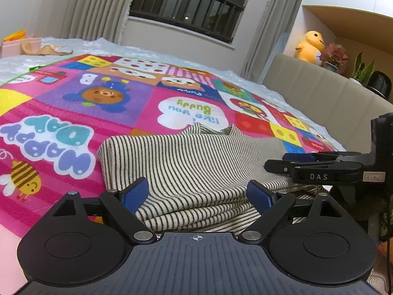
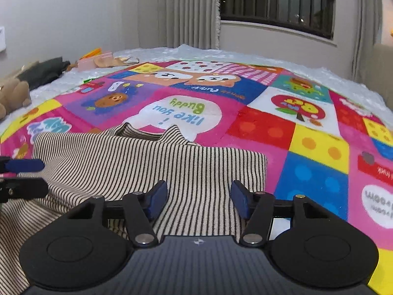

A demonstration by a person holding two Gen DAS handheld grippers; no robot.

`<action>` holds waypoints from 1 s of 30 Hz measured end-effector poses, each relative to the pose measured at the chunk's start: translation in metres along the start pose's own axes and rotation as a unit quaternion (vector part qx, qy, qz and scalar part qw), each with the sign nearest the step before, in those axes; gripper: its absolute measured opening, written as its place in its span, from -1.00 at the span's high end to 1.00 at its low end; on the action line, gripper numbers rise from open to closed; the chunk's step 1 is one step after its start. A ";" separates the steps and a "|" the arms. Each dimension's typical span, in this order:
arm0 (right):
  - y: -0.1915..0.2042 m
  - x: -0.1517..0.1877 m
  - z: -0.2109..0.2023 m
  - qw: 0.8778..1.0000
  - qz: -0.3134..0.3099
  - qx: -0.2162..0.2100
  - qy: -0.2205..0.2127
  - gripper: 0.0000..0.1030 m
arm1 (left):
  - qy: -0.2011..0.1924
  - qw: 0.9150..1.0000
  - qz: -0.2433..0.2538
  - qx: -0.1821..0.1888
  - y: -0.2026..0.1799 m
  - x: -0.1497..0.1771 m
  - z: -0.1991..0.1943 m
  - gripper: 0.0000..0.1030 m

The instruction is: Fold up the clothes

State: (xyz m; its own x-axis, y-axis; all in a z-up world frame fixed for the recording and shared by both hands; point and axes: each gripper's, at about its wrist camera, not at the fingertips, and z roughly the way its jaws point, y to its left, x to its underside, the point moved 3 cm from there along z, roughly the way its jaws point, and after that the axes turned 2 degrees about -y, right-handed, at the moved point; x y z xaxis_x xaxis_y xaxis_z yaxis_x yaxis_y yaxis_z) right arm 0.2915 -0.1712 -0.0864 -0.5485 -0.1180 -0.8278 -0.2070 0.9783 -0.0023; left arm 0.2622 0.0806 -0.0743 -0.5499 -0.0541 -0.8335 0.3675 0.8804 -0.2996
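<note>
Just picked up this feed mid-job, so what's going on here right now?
A person with a gripper in each hand is folding a striped garment on a colourful play mat. The garment already lies partly folded in layers. The left gripper and right gripper both sit open at its near edge, with cloth between the fingers but nothing clamped.

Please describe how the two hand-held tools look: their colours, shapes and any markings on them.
Both tools look alike. The left tool and the right tool each have a black body with two round discs, silver pivot pins, angled black linkage arms, blue fingertip pads and a small crosshair mark on a ribbed plate. Seen sideways, the right tool shows white "DAS" lettering and a small label.
</note>
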 end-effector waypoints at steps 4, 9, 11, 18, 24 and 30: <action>-0.004 0.000 -0.014 1.000 0.002 0.004 -0.009 -0.10 | -0.001 1.000 -0.007 -0.012 -0.002 -0.003 -0.007 -0.77; -0.014 0.017 -0.028 0.999 -0.016 0.026 -0.013 -0.16 | -0.015 0.998 -0.047 -0.039 -0.002 -0.006 -0.036 -0.79; -0.020 0.026 -0.028 0.999 0.004 0.026 -0.020 -0.20 | -0.021 0.996 -0.064 -0.050 -0.002 -0.006 -0.048 -0.72; -0.021 0.028 -0.029 0.999 0.005 0.036 -0.030 -0.34 | 0.022 0.992 -0.085 -0.090 0.013 -0.012 -0.030 0.39; -0.034 0.017 -0.020 0.999 0.018 0.033 -0.021 -0.35 | 0.024 0.994 -0.073 -0.081 0.005 -0.010 -0.052 0.57; -0.028 0.006 -0.015 0.997 -0.040 0.059 -0.020 -0.35 | 0.042 0.993 -0.058 -0.093 0.006 -0.001 -0.056 0.56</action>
State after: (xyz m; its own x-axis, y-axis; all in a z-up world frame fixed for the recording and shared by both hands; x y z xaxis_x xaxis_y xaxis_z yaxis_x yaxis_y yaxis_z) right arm 0.2818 -0.2019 -0.0828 -0.5015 -0.1921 -0.8436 -0.1509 0.9795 -0.1334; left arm 0.2232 0.1124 -0.0499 -0.6434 -0.1284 -0.7547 0.1578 0.9424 -0.2948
